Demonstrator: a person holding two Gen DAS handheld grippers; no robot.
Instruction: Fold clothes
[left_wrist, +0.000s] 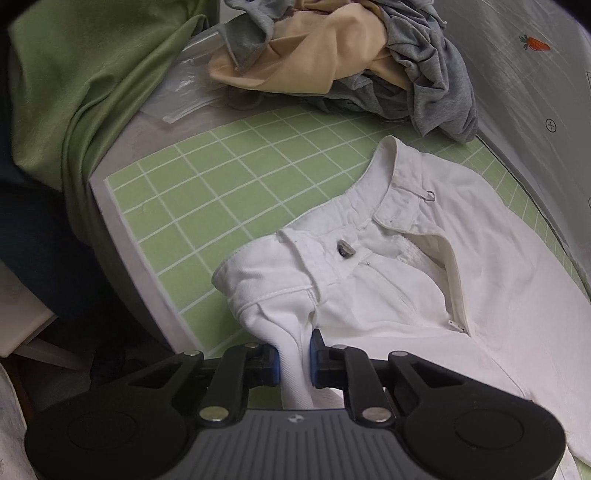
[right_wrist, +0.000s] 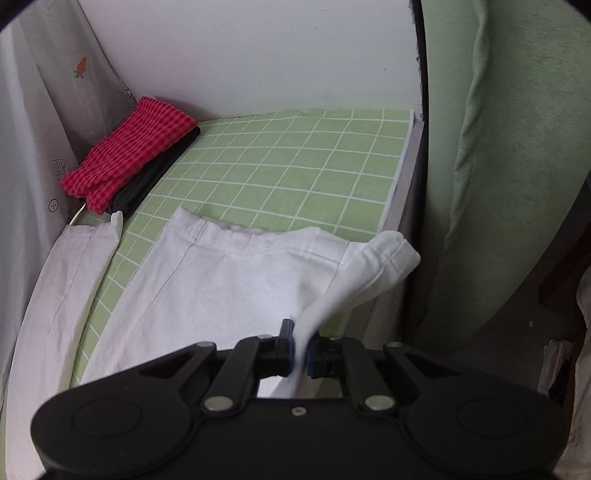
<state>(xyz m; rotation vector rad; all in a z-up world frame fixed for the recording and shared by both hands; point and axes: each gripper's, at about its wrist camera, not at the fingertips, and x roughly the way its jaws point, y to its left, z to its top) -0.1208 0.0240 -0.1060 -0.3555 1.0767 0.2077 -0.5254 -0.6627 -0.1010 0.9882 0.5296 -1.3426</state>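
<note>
left gripper (left_wrist: 294, 360): jaws pinching white denim trousers (left_wrist: 424, 273) waistband | right gripper (right_wrist: 298, 352): jaws pinching trouser hem | green grid mat (left_wrist: 221, 192) underneath

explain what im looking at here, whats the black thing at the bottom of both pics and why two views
The black thing is a handheld two-finger gripper; a person holds one in each hand, and each carries a camera looking forward along its jaws. One picture is from the left gripper, the other from the right gripper. Both are clamped on white trousers spread on a green checked mat: the left near the waistband, the right near a leg hem. Behind lie a crumpled pile of grey and beige clothes and a folded red checked cloth atop a dark one.
</note>
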